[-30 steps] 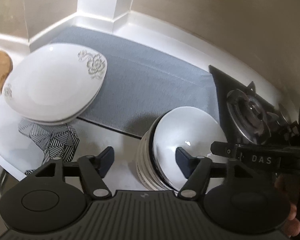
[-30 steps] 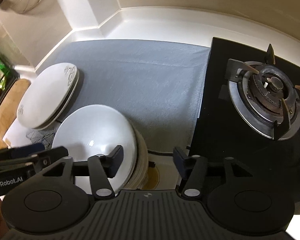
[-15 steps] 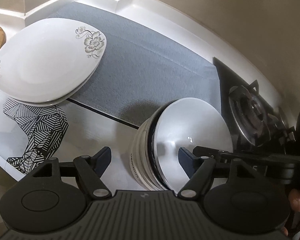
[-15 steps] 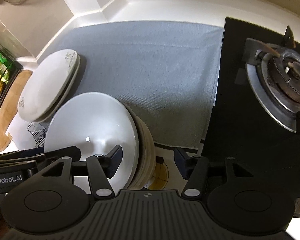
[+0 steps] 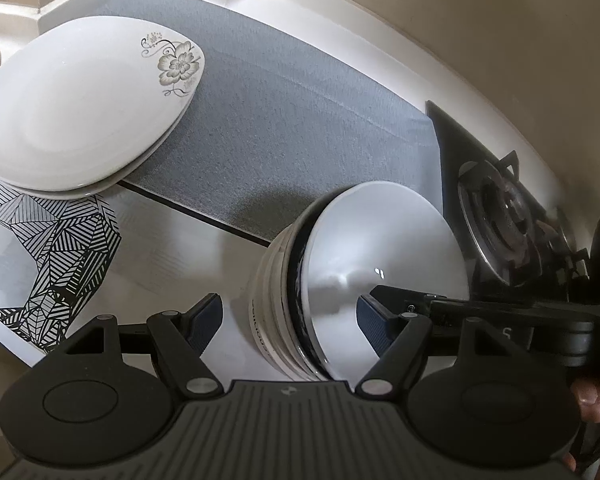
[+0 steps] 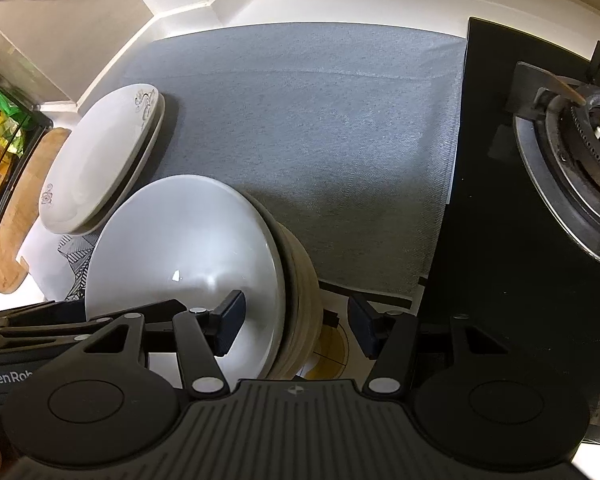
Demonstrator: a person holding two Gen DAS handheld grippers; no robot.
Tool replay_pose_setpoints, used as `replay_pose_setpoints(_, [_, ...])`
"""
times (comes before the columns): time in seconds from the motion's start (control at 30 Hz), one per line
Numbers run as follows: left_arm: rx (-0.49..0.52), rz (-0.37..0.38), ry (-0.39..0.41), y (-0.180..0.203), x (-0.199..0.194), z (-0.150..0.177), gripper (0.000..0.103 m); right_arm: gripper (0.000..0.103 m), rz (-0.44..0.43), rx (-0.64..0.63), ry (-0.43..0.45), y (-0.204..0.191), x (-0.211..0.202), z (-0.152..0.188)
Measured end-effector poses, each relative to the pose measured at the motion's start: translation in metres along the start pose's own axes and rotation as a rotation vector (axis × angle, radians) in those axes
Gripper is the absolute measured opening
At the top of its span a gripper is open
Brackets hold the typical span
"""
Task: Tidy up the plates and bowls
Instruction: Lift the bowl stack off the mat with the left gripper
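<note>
A stack of bowls (image 5: 276,304) stands at the front edge of the grey mat (image 5: 280,120), with a plain white bowl (image 5: 384,252) on top. My left gripper (image 5: 290,318) is open and straddles the stack's left rim, one finger outside and one inside the top bowl. My right gripper (image 6: 296,324) is open astride the right rim of the white bowl (image 6: 180,248), with a gap to the stack's outer wall. Neither pair of pads presses on the bowls. Two squarish white plates with grey flowers (image 5: 80,112) lie stacked to the left, also in the right wrist view (image 6: 96,164).
A black gas hob with a burner (image 6: 572,152) borders the mat on the right. A sheet with a black line pattern (image 5: 60,256) lies under the plates. A wooden board (image 6: 16,220) and a shelf of packets are at the far left. Walls close the back.
Both grippers have come down closer over the bowl stack and tilted more steeply; the stack looks larger in both views. Jaw widths look unchanged. The plates have not moved.
</note>
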State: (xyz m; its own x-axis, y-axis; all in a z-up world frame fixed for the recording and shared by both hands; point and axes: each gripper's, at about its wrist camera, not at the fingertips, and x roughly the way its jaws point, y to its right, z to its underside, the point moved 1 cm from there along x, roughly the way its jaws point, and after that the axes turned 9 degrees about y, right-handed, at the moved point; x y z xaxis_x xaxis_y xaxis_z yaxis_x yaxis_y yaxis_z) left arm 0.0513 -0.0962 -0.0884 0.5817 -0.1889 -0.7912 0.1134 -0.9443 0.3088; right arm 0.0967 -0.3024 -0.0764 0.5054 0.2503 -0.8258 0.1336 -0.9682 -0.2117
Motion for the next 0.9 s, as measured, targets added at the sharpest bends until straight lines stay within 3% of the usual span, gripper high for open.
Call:
replay_pose_setpoints(0.17, [-0.004,0.024,-0.012,0.0001,0.0016,-0.0001,0.074,0.058,-0.013,0.011,-0.004,0.0023,0.0006,-0.0011])
replay_pose_setpoints(0.3, [-0.007,0.049,-0.034,0.0008,0.0037,0.0042,0.059,0.055,-0.02,0.008,-0.004,0.004,0.0,-0.0012])
replay_pose_setpoints(0.43, [0.033,0.026,-0.027,0.0025,0.0021,0.0077,0.046,0.05,-0.037,0.0,-0.006,0.0022,0.0006,-0.0019])
replay_pose_setpoints(0.9, [0.041,0.028,-0.019,-0.0045,-0.0016,0.0068,0.044,0.045,-0.044,-0.006,0.0,-0.0028,-0.0004,-0.0006])
